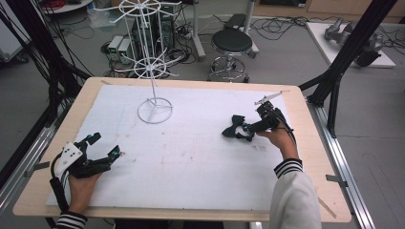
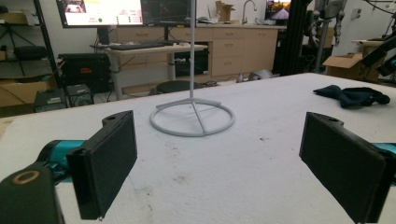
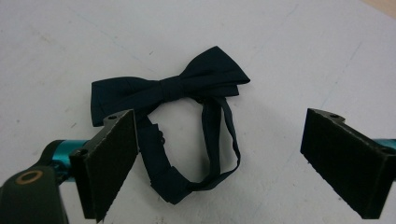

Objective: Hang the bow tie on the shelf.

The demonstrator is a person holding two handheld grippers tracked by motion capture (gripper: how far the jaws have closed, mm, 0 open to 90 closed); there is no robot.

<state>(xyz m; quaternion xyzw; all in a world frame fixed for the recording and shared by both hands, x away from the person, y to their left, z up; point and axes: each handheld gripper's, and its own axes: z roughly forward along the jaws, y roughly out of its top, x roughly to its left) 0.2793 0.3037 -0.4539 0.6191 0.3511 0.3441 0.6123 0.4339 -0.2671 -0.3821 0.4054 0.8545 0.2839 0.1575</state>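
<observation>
A dark navy bow tie [image 1: 233, 128] with a looped strap lies flat on the white mat [image 1: 191, 157], right of the middle. My right gripper [image 1: 247, 133] hovers open just to its right, low over the strap. In the right gripper view the bow tie [image 3: 170, 88] lies between and beyond the wide-apart pads [image 3: 109, 158], with nothing gripped by my right gripper [image 3: 219, 133]. My left gripper [image 1: 106, 145] rests open near the mat's left edge, empty. From the left gripper view my left gripper [image 2: 219, 140] faces a white wire stand [image 2: 192, 116], with the bow tie [image 2: 352, 95] far off at the right.
The white wire display stand [image 1: 154, 102], with hooked arms on top, rises from a ring base at the back middle of the mat. The wooden table rim [image 1: 313, 143] frames the mat. A black stool [image 1: 231, 43], cables and black frame posts [image 1: 346, 52] stand beyond the table.
</observation>
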